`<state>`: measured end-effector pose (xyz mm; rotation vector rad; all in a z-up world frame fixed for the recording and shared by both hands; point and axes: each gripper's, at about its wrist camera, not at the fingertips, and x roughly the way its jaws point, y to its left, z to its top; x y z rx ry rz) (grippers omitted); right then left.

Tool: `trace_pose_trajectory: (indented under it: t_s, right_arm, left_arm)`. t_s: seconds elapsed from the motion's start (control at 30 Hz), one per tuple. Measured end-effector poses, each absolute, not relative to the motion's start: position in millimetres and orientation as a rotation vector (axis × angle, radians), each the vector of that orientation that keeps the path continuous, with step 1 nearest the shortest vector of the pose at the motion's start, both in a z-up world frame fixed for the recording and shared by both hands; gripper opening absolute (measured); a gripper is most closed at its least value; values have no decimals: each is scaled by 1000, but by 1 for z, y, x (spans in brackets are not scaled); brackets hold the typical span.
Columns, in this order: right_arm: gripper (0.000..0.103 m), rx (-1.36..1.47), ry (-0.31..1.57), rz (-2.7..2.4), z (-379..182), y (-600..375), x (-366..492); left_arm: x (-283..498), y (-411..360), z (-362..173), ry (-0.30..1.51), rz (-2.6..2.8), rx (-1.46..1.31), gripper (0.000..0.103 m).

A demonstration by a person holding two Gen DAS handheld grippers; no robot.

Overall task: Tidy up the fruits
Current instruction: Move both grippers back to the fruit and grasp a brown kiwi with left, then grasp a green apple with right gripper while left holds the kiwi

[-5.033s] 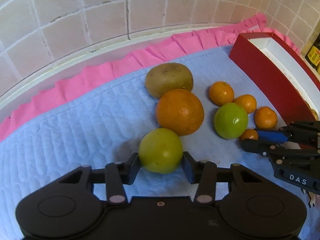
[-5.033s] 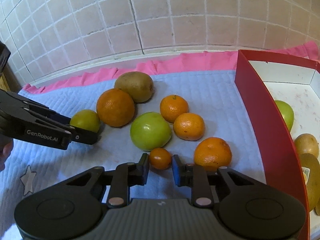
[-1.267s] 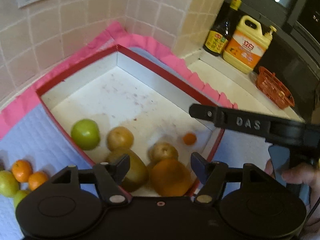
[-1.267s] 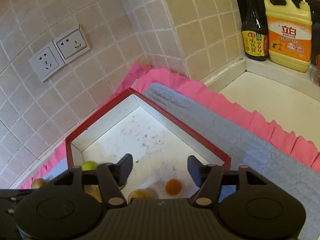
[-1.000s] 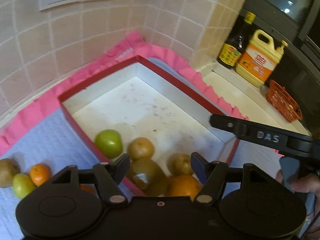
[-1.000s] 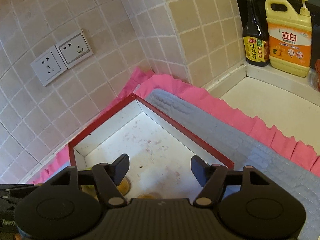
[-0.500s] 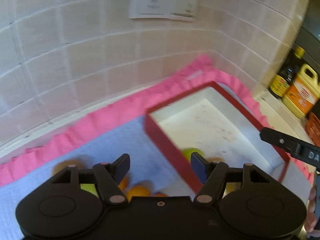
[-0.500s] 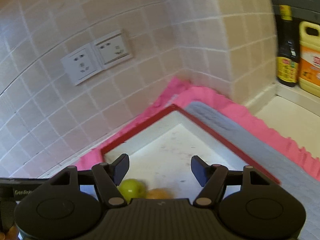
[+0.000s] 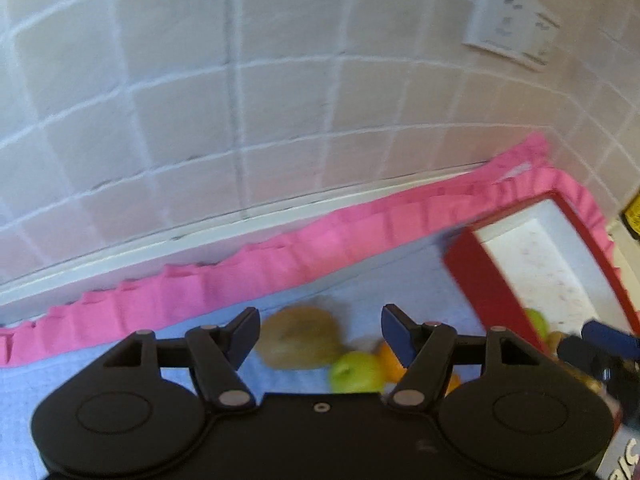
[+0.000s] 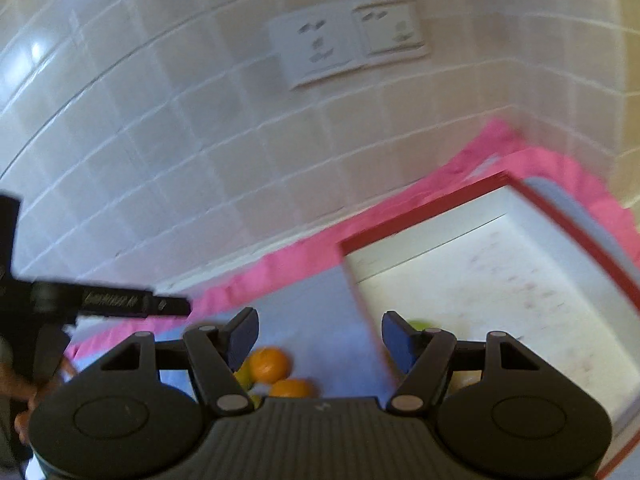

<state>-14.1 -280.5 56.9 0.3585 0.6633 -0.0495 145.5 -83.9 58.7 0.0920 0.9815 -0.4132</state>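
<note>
Prob. home kitchen: tiled wall (image 10: 168,152) w/ sockets (image 10: 348,40), countertop fruit (image 10: 269,363).

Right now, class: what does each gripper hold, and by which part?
Nothing. The left gripper and right gripper both stand open and empty above the cloth.

Your left gripper (image 9: 320,334) is matte black: two round housings with ringed discs, angled link arms with silver pivot screws, and dark blue finger pads (image 9: 245,332). Your right gripper (image 10: 318,334) matches it, with a ribbed grey-black body. Seen from there, the left one's side bears small white lettering, too blurred to read.
</note>
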Motion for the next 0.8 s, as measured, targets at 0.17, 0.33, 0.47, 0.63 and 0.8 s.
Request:
trace_pose_trajectory:
  t_s: [0.17, 0.33, 0.47, 0.63, 0.8]
  right_arm:
    - [70, 329, 716, 26, 41, -247, -8]
    - [70, 253, 767, 87, 25, -213, -1]
    - [70, 174, 819, 129, 12, -192, 5]
    - [69, 124, 869, 163, -4, -175, 11]
    - [68, 99, 898, 152, -19, -169, 17]
  left_arm:
    - [161, -66, 39, 1036, -381, 57, 79]
    - [167, -61, 16, 1106, -392, 0, 79]
    - [172, -61, -1, 1164, -396, -56, 80]
    - [175, -65, -12, 1172, -425, -83, 82]
    - [180, -68, -22, 1181, -441, -105, 87]
